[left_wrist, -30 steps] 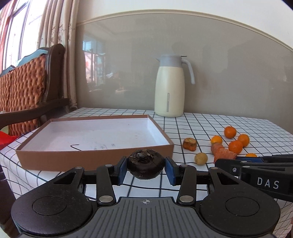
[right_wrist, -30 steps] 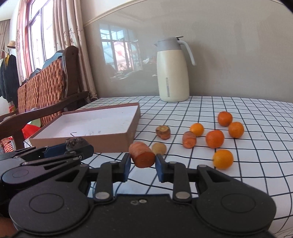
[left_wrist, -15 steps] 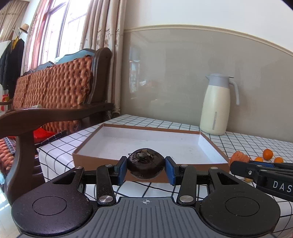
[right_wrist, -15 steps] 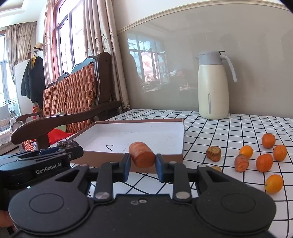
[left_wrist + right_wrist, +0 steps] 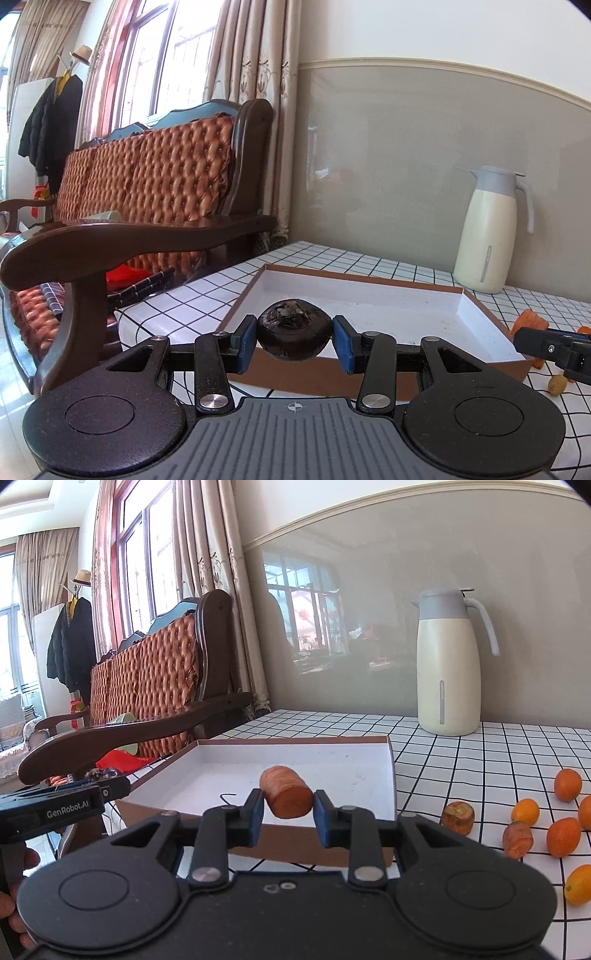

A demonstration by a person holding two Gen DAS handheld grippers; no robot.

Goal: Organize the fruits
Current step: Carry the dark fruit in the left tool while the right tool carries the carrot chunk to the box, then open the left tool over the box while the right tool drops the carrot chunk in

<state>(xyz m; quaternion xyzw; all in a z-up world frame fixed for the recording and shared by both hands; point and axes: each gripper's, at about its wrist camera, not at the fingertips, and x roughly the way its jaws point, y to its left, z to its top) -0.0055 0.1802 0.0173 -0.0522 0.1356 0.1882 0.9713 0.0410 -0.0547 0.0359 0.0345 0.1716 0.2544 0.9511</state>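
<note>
Carrot piece (image 5: 530, 320) shows half-hidden behind right claw (image 5: 532, 338).

A: What differs from a second ago?
B: Both grippers face further left. The box (image 5: 491, 325) sits right of centre in the left view; the wooden bench (image 5: 155, 206) fills its left side.
A: And the oranges (image 5: 563, 836)?
B: Near the right view's right edge.

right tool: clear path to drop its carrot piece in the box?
Probably yes. The right tool holds the carrot piece near the open box, nothing visible between. The left tool is off to the side.
</note>
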